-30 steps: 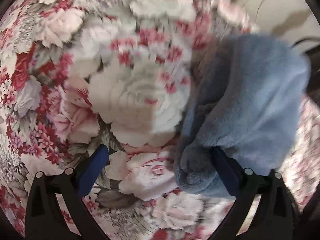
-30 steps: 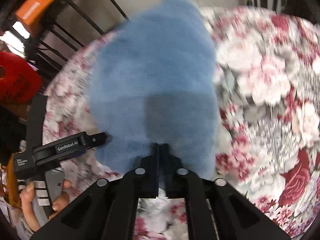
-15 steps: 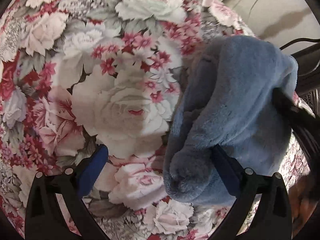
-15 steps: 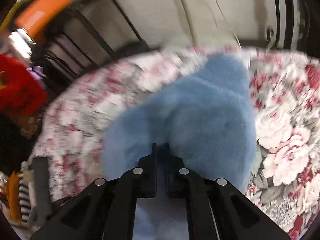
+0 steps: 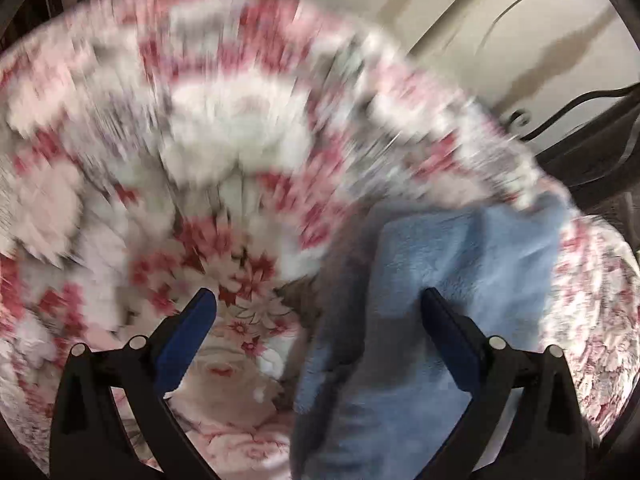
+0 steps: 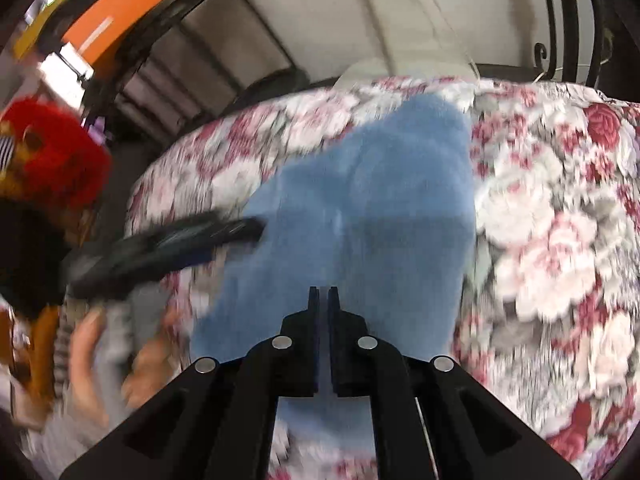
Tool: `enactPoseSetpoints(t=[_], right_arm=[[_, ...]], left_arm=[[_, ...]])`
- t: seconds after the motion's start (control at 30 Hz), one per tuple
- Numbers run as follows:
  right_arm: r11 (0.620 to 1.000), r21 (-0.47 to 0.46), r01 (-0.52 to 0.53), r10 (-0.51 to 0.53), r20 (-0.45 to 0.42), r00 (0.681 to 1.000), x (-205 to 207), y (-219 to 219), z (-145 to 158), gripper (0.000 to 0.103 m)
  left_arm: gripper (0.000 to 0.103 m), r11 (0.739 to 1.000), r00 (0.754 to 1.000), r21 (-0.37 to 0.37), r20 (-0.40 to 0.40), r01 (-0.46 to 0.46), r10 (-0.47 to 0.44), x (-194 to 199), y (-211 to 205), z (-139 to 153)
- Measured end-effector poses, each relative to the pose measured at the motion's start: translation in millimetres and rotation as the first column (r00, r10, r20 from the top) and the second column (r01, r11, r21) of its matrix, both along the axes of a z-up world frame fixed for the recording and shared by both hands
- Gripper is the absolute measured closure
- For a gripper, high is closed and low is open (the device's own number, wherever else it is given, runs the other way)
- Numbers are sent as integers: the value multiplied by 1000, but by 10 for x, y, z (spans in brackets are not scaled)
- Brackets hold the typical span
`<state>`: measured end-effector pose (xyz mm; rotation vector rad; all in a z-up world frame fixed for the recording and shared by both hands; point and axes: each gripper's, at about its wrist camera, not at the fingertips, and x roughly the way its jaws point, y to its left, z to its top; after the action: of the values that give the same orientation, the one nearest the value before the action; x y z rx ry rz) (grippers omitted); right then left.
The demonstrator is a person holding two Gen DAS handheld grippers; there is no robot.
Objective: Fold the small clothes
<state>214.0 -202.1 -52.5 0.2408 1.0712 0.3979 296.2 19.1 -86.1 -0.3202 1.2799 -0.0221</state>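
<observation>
While both views are smeared by motion, the main things can still be made out. A fluffy blue garment (image 6: 360, 208) lies on a surface draped in a floral cloth (image 6: 552, 240) of red, pink and white roses; whether that surface is a bed or something else cannot be told.

From the right wrist, the right tool (image 6: 323, 292) has its jaws nearly together, with only a narrow slit between them, and blue fabric shows in that slit and below it, so it grips the near edge of the garment. The garment spreads from the tool toward 12 o'clock, reaching close to the far edge of the floral cloth. At about 9 o'clock the left tool (image 6: 244, 228) comes in as a dark blurred shape, its tip at the garment's left edge, with a person's hand (image 6: 104, 356) on its handle toward 8 o'clock.

From the left wrist, the left tool (image 5: 316, 304) stands wide open. The garment (image 5: 440, 280) fills the view from 3 to 6 o'clock; its folded edge sits between the jaws and lies against the right-hand blue pad (image 5: 444, 320), while the left-hand pad (image 5: 192, 324) is well clear of it over bare floral cloth (image 5: 240, 140).
</observation>
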Motion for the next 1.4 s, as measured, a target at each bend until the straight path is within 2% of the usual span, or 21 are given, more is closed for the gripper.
enactPoseSetpoints(t=[0.03, 0.1, 0.13, 0.23, 0.3, 0.37, 0.43, 0.5, 0.57, 0.63, 0.7, 0.8, 0.93, 1.0, 1.07, 1.2, 1.3, 1.4], right_arm=[[999, -42, 3, -5, -42, 999, -38, -14, -116, 101], [998, -56, 0, -6, -109, 994, -13, -22, -404, 103], [998, -65, 5, -12, -104, 995, 2, -46, -488, 103], [998, -61, 16, -22, -108, 994, -8, -84, -446, 103], [998, -45, 39, -44, -106, 993, -40, -143, -353, 103], [997, -37, 61, -63, -70, 996, -147, -206, -190, 98], [998, -45, 40, -41, -32, 999, -272, -167, -55, 94], [999, -46, 12, -13, -23, 1000, -380, -93, -5, 91], [998, -62, -13, 10, -39, 999, -454, -36, -51, 89], [994, -108, -27, 18, -79, 997, -433, -14, -203, 94], [998, -69, -8, -2, -151, 988, -371, -107, -433, 102], [999, -2, 34, -34, -189, 981, -362, -224, -475, 103], [997, 34, 69, -61, -178, 982, -425, -336, -351, 101], [996, 41, 78, -72, -131, 989, -456, -370, -182, 96], [997, 35, 74, -72, -58, 996, -492, -372, 18, 87], [995, 58, 83, -83, -10, 997, -530, -442, 183, 84], [995, 56, 79, -79, 0, 997, -546, -480, 203, 84], [995, 62, 81, -81, -1, 997, -509, -460, 203, 83]], left_arm=[[4, 1000, 1000, -6, -19, -14, 14, 22, 6, -126], [4, 1000, 1000, -3, -22, -12, 12, 40, 2, -218], [4, 1000, 1000, 13, -24, -5, 5, 46, -28, -198], [4, 999, 1000, 30, -20, -20, 21, 80, -218, -166], [4, 999, 1000, -15, -5, -29, 29, 5, -178, -25], [5, 999, 1000, -33, 12, -18, 19, -144, -108, 105], [5, 1000, 1000, -19, 29, 2, -1, -273, -122, 215], [5, 1000, 1000, -1, 14, 19, -19, -453, -109, 240], [4, 1000, 999, 4, -25, 21, -21, -551, -62, 146], [4, 1000, 997, 7, -70, 13, -12, -656, -46, -46], [4, 1000, 993, -11, -118, -6, 4, -650, -75, -218], [4, 999, 993, -22, -114, -26, 23, -668, -65, -212], [4, 1000, 997, 16, -72, -11, 12, -929, -46, 83], [5, 999, 998, 47, -55, 11, -8, -1060, -97, 205], [5, 998, 999, 66, -39, 18, -15, -1183, -147, 296], [5, 994, 1000, 107, -2, 21, -21, -1371, -220, 430], [5, 986, 999, 160, 21, 44, -48, -1408, -281, 482], [5, 983, 999, 175, -4, 48, -48, -1264, -359, 449]])
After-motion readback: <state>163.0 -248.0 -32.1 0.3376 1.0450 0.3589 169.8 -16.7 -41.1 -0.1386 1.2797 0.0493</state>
